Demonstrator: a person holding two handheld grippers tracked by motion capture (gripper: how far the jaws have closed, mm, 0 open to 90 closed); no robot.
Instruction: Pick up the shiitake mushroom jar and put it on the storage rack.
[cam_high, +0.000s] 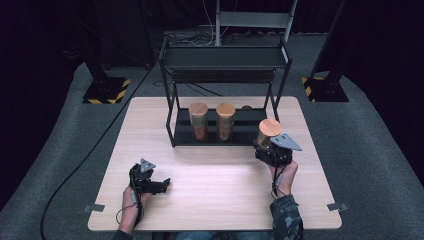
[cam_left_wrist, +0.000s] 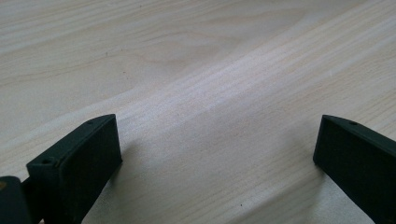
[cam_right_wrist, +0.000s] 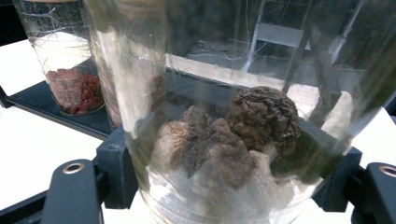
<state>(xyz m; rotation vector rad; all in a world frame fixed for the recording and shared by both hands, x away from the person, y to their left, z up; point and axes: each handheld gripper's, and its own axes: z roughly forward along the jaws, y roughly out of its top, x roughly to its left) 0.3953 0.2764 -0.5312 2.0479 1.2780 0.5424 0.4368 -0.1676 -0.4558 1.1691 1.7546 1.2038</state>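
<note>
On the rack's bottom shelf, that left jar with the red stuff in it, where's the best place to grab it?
Grip the left jar around its glass wall below the wooden lid, coming level from the front. It stands upright, the rack roofs it over, and the middle jar stands close beside it, so keep the jaws narrow.

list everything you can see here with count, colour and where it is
held jar: 1, clear glass with wooden lid, dark brown wrinkled lumps inside, in the right gripper by the rack's right front corner
jars on rack: 2, clear glass with wooden lids, reddish-brown contents, side by side on the lower shelf
rack: 1, black metal, two shelves, at the table's far middle
table: 1, light wood, centre
floor stands: 2, black with yellow-black striped bases, left and right behind the table
left gripper: 1, black, fingers open over bare table, near left
right gripper: 1, black with grey plate, fingers shut on the held jar
</note>
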